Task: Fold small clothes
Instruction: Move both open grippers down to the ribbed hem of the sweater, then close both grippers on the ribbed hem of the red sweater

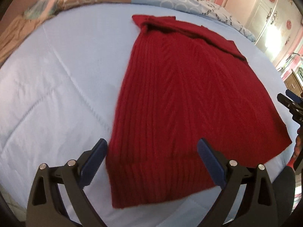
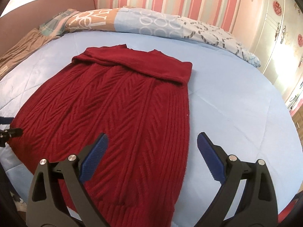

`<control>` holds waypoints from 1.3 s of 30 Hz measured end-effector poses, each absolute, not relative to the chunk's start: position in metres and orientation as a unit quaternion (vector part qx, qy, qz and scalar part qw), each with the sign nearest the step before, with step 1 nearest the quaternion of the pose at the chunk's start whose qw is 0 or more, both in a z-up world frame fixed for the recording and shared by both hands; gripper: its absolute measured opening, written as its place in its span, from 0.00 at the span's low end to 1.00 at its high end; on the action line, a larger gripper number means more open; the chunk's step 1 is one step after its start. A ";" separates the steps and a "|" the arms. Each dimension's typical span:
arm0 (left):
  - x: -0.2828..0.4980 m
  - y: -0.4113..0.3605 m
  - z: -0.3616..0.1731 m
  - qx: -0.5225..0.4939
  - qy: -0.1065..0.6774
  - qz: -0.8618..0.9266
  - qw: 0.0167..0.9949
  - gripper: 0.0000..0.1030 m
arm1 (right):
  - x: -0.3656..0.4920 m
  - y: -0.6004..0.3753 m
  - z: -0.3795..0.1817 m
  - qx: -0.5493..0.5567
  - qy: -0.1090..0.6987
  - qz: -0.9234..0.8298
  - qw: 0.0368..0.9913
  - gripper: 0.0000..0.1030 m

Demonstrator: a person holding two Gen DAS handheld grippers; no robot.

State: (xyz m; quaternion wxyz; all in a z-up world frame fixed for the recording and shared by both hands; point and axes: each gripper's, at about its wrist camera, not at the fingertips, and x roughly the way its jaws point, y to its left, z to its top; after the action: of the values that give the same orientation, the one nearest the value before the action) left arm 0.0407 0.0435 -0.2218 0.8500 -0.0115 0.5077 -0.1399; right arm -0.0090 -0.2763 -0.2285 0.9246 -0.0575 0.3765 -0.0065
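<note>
Hovering over the near hem of the dark red ribbed knit sweater [image 1: 181, 98], both grippers hold nothing. The left gripper [image 1: 151, 147] has its blue-padded fingers wide apart above the near left corner of the garment. The right gripper [image 2: 152, 141] has its fingers wide apart too, above the near right edge.

The sweater lies flat in the middle of the light blue quilted bed cover [image 1: 56, 79], with the hem near and the collar far. Its sleeves look already laid across the chest, at the far end. So I judge that the sleeve step is done and the body fold comes now.

The next move, I think, calls for each gripper to come down on one hem corner, to pinch both layers, and to carry the hem toward the collar. The knit is thick and soft, so a shallow pinch may take only the top layer.

There is free cover on the left, on the right and beyond the collar. The rolled patterned duvet [image 2: 151, 24] lies along the far edge, well apart from the sweater. The near edge of the bed is close under the grippers, so little room is left on that side. The hem sits near this edge.
</note>
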 end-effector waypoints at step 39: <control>0.032 0.029 -0.204 0.051 0.463 -0.172 0.868 0.25 | -0.080 -0.300 -0.268 0.009 0.487 0.032 0.873 0.10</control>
State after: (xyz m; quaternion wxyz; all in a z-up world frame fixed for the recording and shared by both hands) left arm 0.0319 0.0294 -0.2039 0.8679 0.0509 0.4632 -0.1722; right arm -0.0804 -0.3001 -0.2684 0.8726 0.0088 0.4873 0.0319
